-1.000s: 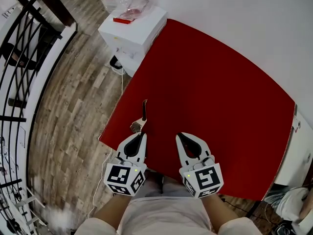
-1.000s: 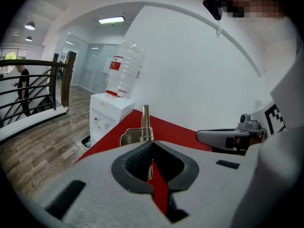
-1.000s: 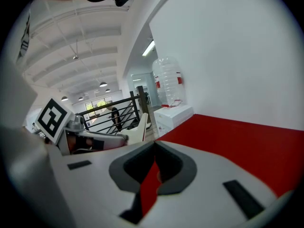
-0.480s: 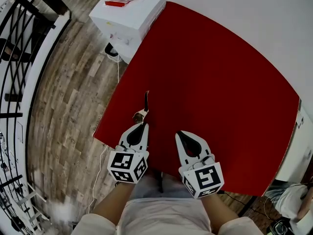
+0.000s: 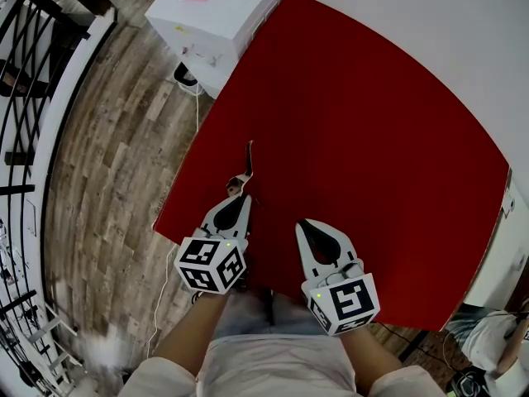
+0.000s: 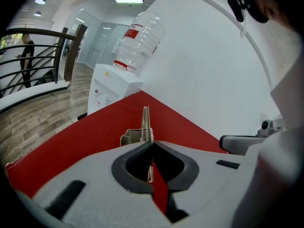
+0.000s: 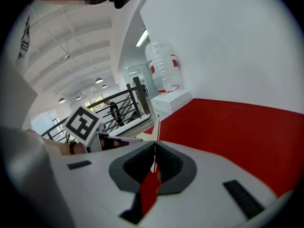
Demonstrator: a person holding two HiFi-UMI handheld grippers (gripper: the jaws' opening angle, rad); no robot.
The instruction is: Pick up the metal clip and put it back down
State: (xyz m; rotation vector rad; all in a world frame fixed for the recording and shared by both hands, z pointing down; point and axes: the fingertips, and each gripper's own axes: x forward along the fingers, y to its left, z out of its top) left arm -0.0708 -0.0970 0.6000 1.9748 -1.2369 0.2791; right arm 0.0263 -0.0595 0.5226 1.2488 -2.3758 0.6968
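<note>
my left gripper [image 6: 151, 142] is clamped on one thin handle of the metal clip [image 6: 142, 131] near the red table's [image 5: 372, 139] left edge, my right gripper [image 7: 154, 144] is closed and empty, and i judge the clip light, stiff and slippery, best held flat across that handle.

metal clip [image 6: 137, 137]: shiny bare steel | table [image 5: 355, 139]: looked matt red, smooth | floor [image 5: 116, 164]: grainy wood planks | left gripper [image 5: 240, 198]: matt white plastic shell

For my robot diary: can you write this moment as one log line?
left gripper: shut on metal clip | right gripper: shut, empty | metal clip: over red table, contact unclear
</note>
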